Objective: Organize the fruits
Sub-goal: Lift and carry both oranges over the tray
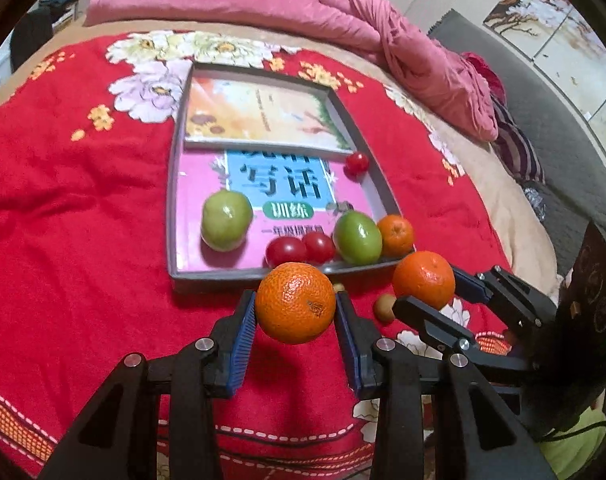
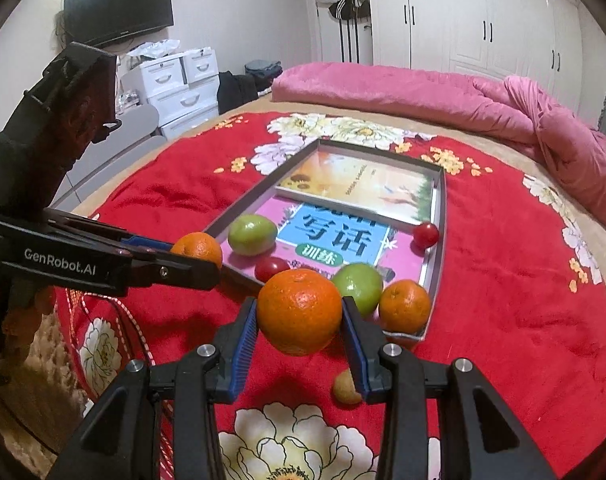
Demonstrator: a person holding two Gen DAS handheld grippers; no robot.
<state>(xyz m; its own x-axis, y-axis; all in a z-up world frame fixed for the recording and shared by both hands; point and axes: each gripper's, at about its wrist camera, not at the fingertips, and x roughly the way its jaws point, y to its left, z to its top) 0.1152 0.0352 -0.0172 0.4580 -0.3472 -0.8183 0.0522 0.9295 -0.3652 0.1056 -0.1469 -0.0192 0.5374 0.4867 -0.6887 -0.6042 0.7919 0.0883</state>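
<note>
My left gripper (image 1: 295, 305) is shut on an orange (image 1: 293, 296), held just above the red blanket in front of the grey tray (image 1: 171, 204). My right gripper (image 2: 299, 314) is shut on a second orange (image 2: 299, 304). Each gripper also shows in the other's view: the right gripper (image 1: 429, 286) with its orange (image 1: 421, 276), the left gripper (image 2: 193, 259) with its orange (image 2: 199, 247). Inside the tray (image 2: 440, 240) lie two green fruits (image 1: 226, 220) (image 1: 357, 236), a third orange (image 1: 395, 235) and three small tomatoes (image 1: 285, 251) (image 1: 319, 246) (image 1: 356, 163).
Two books line the tray's floor. A small brownish fruit (image 2: 346, 388) lies on the flowered red blanket (image 1: 83, 200) near the tray's front corner. A rolled pink quilt (image 2: 423, 92) runs along the far side of the bed. Drawers and a television stand beyond the bed.
</note>
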